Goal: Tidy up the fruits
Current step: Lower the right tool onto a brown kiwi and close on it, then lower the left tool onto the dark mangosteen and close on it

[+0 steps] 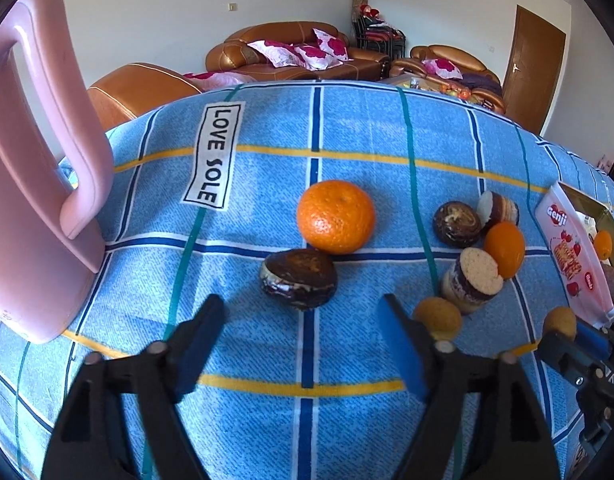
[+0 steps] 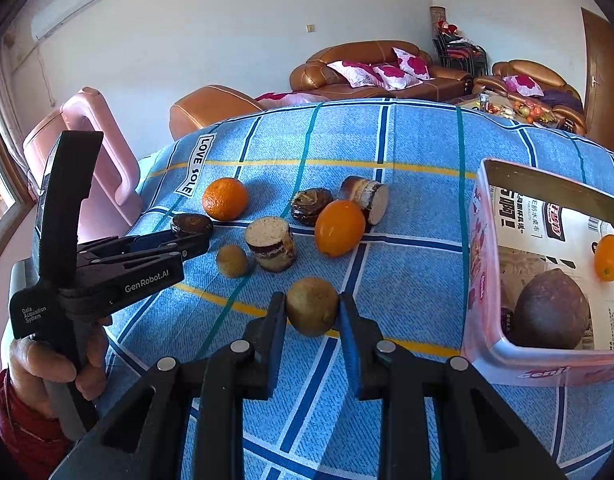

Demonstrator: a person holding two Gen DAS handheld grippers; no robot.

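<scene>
My right gripper is shut on a small brown round fruit just above the cloth, left of the pink box. The same fruit shows at the right edge of the left wrist view. My left gripper stands open, with a chocolate cake lying just beyond its fingertips. A big orange sits behind that cake. A smaller orange fruit and another brown fruit lie among the cakes. In the box rest a dark round fruit and a tiny orange one.
A blue checked cloth covers the table. Several round layered cakes stand among the fruit. A pink plastic chair rises at the table's left edge. A hand with a red sleeve holds the left gripper. Brown sofas stand behind.
</scene>
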